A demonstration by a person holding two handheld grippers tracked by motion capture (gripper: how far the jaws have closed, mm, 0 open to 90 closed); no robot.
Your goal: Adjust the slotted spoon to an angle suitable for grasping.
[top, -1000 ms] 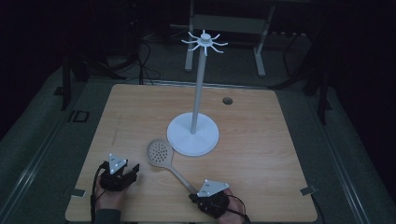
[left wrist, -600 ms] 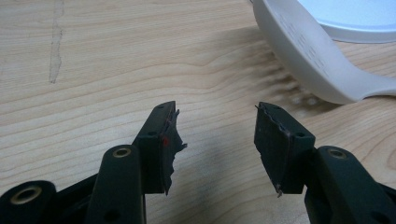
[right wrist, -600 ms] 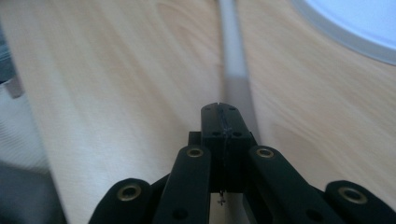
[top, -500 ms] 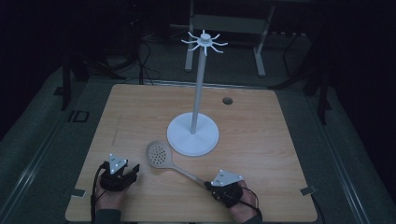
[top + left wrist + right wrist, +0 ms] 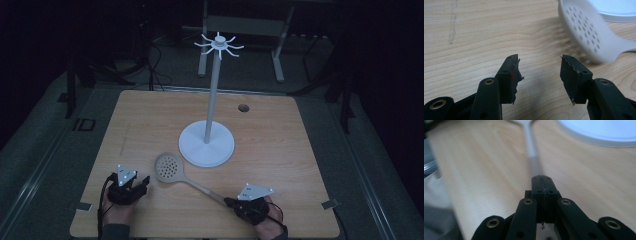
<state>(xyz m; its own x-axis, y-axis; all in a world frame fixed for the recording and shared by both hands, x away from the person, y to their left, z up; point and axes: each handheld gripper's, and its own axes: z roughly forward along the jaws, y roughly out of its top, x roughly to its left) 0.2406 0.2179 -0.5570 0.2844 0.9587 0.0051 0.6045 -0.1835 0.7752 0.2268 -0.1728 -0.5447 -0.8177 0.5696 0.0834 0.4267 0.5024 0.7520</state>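
A white slotted spoon [image 5: 168, 168] lies diagonally at the front of the wooden table [image 5: 150, 120], its handle running to the lower right. My right gripper [image 5: 231, 202] is shut on the handle's end; in the right gripper view the handle [image 5: 532, 150] runs straight out from the closed right gripper [image 5: 541, 178]. The spoon's head [image 5: 586, 32] hangs slightly above the wood and casts a dotted shadow. My left gripper [image 5: 142, 184] stands open just left of the head, and nothing sits inside the left gripper [image 5: 539, 70]. A white hook stand [image 5: 214, 90] rises mid-table.
The stand's round base [image 5: 206, 145] sits just behind the spoon and shows as a base [image 5: 614, 10] and a base [image 5: 604, 132] in the gripper views. A small dark hole [image 5: 243, 107] marks the table's back right. A metal frame [image 5: 240, 25] stands beyond the table.
My right gripper has moved right along the table's front edge with the handle in it, and the spoon shifted slightly with it. The left gripper stayed put.
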